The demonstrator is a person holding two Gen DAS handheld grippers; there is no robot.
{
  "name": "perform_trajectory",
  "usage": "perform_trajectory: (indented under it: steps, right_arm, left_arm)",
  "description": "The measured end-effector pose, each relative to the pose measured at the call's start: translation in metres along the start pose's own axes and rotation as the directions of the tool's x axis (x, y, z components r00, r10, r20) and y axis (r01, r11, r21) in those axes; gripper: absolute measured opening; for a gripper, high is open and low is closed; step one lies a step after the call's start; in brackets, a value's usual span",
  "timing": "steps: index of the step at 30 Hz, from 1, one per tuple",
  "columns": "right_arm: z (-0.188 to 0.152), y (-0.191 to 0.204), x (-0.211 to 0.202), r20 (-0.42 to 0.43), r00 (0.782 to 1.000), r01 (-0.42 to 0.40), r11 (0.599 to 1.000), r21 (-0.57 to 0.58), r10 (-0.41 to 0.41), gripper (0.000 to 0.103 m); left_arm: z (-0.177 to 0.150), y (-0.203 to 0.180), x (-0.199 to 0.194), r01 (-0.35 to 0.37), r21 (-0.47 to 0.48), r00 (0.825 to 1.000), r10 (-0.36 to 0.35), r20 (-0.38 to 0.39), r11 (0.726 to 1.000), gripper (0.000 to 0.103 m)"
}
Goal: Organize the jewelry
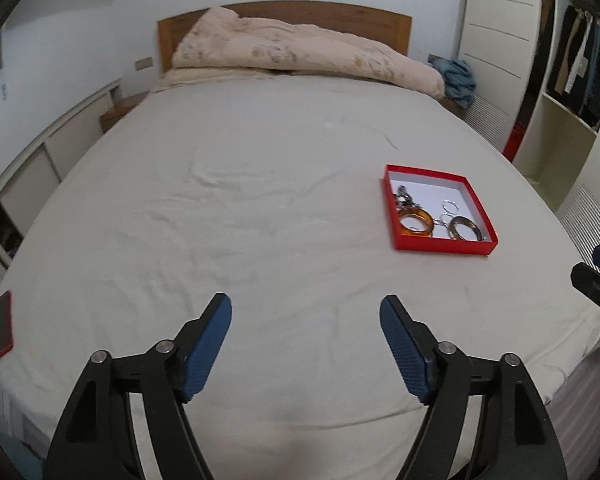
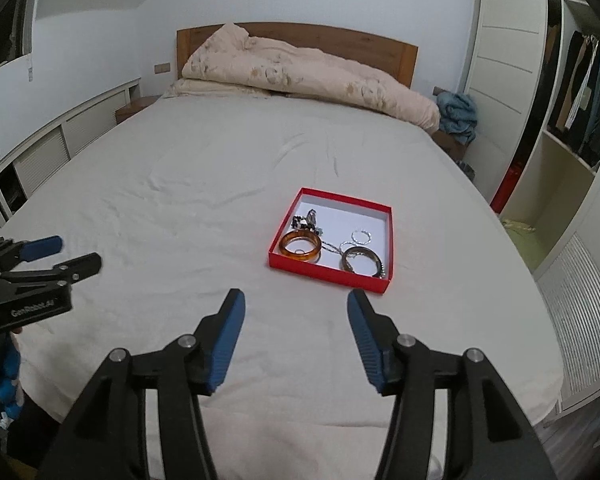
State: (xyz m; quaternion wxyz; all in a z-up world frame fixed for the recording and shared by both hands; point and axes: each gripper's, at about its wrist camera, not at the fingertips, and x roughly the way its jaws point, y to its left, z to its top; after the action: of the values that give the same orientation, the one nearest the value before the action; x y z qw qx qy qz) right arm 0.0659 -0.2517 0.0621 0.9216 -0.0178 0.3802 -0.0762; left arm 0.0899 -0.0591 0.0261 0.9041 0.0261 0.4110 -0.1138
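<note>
Jaws apart and empty on both tools: left gripper [image 1: 306, 312] spread wide over bare sheet, right gripper [image 2: 296, 306] also parted, nothing between the blue pads [image 2: 226, 344] of either.

Ahead of the right jaws and slightly to their right, resting on the bed [image 2: 180, 184]: red jewelry box [image 2: 342, 200], lid off, white lining showing. Inside, at the near left corner, amber bangle [image 2: 300, 245]; at the near right, dark metal bangle [image 2: 360, 259]; between and behind them, thin silver rings [image 2: 362, 236], a fine chain [image 2: 332, 247] and a small beaded piece [image 2: 306, 220], too tangled to sort out by eye. From the left wrist view, same box [image 1: 446, 247] well off to the right of the jaws. Far left of those jaws, near the mattress edge, a flat red item [image 1: 3, 326], possibly the lid; hard to confirm.

Judged complete or nearly so, with no loose jewelry visible on the sheet.

Risks from here: soft mattress under a shallow box, so any downward press nearby likely to tip it and spill the rings; chain snagged on a bangle likely to drag neighbours out if lifted; wide pads poorly suited to thin rings.

Legible writing: "GenRobot.AI" on the left gripper body [image 2: 32, 307], seen from the right wrist view. No other text readable.
</note>
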Motion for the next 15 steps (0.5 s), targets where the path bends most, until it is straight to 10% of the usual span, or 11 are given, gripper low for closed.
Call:
perform_trajectory:
  steps: [15]
  right_arm:
    - [-0.019,0.026,-0.058,0.09,0.996,0.006,1.0,-0.021,-0.004,0.057]
  left_arm:
    - [-0.038,0.024,-0.062,-0.095,-0.031,0.994,0.097,0.053,0.995,0.082]
